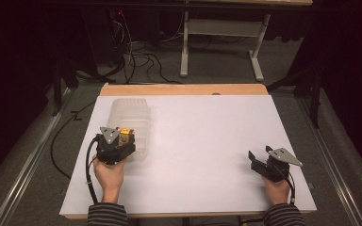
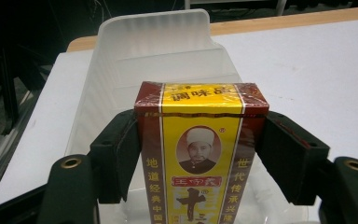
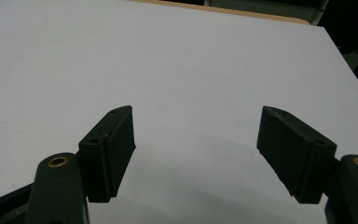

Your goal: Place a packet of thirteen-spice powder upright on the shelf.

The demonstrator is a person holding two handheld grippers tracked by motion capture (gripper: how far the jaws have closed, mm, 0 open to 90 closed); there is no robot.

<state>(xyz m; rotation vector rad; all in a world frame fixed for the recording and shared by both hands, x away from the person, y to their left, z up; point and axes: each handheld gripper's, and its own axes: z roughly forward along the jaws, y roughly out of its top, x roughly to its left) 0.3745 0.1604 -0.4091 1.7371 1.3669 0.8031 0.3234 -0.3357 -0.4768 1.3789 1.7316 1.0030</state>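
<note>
Gripping spice box [image 2: 200, 154] between jaws, over tray [image 2: 121, 60]

Black grippers [image 1: 122, 140], brass screws, grey plates, black cables; striped sleeves [image 1: 107, 214].

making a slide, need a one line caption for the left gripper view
Left gripper clamps a yellow and maroon box over a clear plastic bin on the white table.

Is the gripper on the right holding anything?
No, the right gripper has its jaws spread wide with just the bare white table between them.
</note>
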